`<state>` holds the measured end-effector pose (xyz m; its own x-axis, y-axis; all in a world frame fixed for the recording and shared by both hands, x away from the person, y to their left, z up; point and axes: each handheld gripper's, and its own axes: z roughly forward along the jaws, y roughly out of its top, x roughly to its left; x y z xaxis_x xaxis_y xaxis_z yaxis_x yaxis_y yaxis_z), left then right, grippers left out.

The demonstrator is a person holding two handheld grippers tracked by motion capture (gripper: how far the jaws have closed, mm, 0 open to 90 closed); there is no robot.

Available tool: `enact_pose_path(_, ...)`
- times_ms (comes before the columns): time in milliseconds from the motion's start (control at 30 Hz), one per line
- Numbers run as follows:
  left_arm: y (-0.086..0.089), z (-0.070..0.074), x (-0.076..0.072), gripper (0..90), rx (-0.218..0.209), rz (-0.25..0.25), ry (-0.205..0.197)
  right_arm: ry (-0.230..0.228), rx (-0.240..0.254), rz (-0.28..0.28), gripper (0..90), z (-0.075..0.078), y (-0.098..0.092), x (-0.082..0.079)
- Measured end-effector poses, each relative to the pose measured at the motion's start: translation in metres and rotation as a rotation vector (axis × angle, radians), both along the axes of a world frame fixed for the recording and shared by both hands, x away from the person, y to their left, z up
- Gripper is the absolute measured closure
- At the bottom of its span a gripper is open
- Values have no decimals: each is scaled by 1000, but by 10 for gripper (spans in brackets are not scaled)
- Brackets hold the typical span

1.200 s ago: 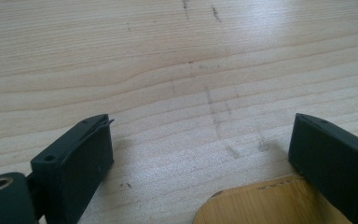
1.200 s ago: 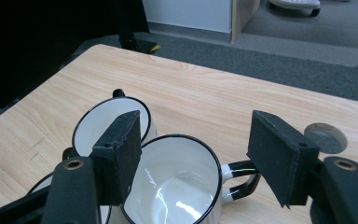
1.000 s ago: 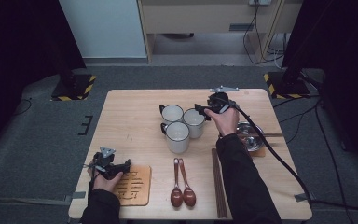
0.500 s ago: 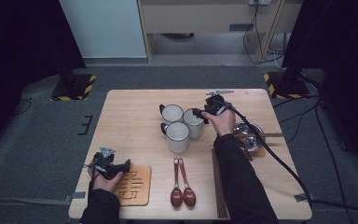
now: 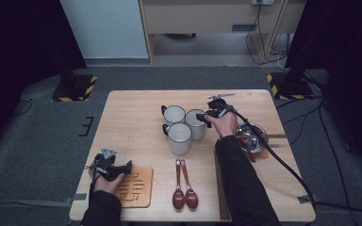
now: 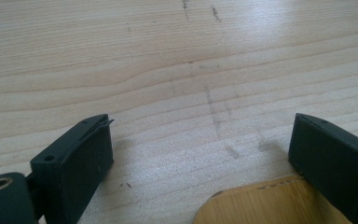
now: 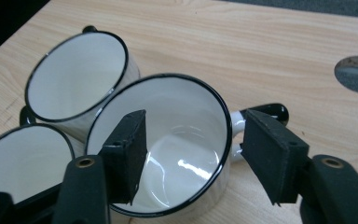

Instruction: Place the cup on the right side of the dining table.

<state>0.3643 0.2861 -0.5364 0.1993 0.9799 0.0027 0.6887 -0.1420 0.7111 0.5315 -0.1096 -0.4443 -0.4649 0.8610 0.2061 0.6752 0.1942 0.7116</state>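
Three white enamel mugs with black rims stand together mid-table: a back mug [image 5: 174,114], a front mug [image 5: 179,138] and a right mug [image 5: 196,123]. My right gripper [image 5: 208,117] hangs over the right mug [image 7: 168,154]. Its jaws have just been closing and are still open. One finger [image 7: 128,149] is inside the cup and the other [image 7: 270,158] is outside by the black handle [image 7: 266,112], so the cup wall stands between them, untouched. My left gripper [image 5: 118,168] rests open and empty at the near left, its jaws [image 6: 200,140] low over the wood by the bamboo coaster [image 6: 265,205].
Two dark wooden spoons [image 5: 184,186] lie side by side at the front centre. The coaster [image 5: 134,187] sits near the front left edge. A metal bowl [image 5: 250,134] with chopsticks across it stands at the right. The wooden table [image 5: 122,122] is ringed by grey floor.
My right gripper has sunk towards the right mug and its jaws have narrowed around the cup wall. The left gripper has stayed where it was.
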Motion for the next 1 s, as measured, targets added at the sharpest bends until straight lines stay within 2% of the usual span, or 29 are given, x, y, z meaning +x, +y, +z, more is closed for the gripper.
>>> enact_pose_path(300,0,0,0,52,0,-1,1,68,-16,-9,434,-12,1,3)
enact_pose_path(700,0,0,0,51,-1,-1,0,129,-28,-18,500,-27,2,11)
enact_pose_path(1000,0,0,0,49,-1,-2,1,160,1,-50,575,-31,2,18)
